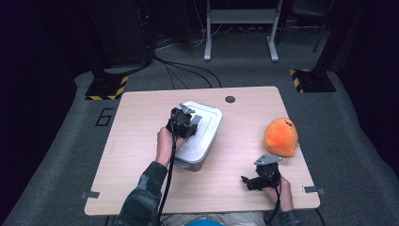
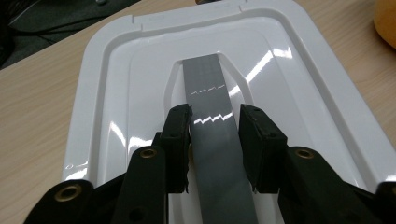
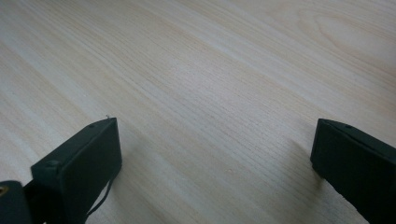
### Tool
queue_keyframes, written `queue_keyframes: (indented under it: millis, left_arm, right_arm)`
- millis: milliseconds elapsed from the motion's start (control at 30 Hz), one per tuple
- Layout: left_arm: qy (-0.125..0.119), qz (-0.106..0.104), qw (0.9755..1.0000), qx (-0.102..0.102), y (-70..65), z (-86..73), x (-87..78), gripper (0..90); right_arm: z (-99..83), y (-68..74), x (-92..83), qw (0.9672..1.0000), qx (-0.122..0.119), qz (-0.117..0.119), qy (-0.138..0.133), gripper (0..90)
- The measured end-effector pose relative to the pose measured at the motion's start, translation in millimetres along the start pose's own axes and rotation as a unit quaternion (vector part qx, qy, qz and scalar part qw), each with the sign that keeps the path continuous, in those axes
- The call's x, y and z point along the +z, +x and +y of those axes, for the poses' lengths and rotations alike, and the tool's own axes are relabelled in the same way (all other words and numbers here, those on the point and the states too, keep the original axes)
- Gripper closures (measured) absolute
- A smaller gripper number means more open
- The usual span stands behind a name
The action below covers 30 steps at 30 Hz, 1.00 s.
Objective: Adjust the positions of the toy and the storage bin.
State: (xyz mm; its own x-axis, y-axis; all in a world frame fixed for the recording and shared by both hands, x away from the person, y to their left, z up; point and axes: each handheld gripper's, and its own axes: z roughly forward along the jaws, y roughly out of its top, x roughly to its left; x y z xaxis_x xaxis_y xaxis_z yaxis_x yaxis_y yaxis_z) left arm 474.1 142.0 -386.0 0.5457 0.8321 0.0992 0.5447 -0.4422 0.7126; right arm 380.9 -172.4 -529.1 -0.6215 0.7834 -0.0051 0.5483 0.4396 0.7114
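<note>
Clearly, the left gripper (image 2: pixel 214 140) hovered over the white rectangular plastic lidded container (image 1: pixel 207 127) at the light wooden table's (image 1: pixel 141 141) middle, its fingers (image 2: pixel 176 140) parted astride the lid's grey strip handle (image 2: pixel 210 93), not clamped. Closing too high could let the glossy strip slip. Rightward, the right gripper (image 1: pixel 256 181) rested open and empty near the front edge, the orange plush toy (image 1: pixel 281 136) just beyond.

Orange plush toy (image 1: pixel 281 136), table (image 1: pixel 141 141) rt.
</note>
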Motion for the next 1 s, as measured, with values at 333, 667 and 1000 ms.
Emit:
queue_keyframes:
  millis: [333, 667, 1000]
  left_arm:
    - [0.000, -0.026, 0.9996, 0.013, 1.5, -0.8, -1.1, 66.3]
    - [0.000, -0.053, 0.9979, 0.039, 2.3, -1.2, -2.8, 66.5]
    - [-0.010, -0.084, 0.9940, 0.069, 4.6, -4.1, -3.5, 66.4]
  right_arm:
    - [0.0, 0.0, 0.0, 1.0000, 0.000, 0.000, 0.000, 1.1]
    - [0.0, 0.0, -0.1, 1.0000, -0.001, 0.000, 0.000, 1.1]
    - [-0.1, 0.3, -0.1, 1.0000, -0.002, -0.001, -0.001, 1.1]
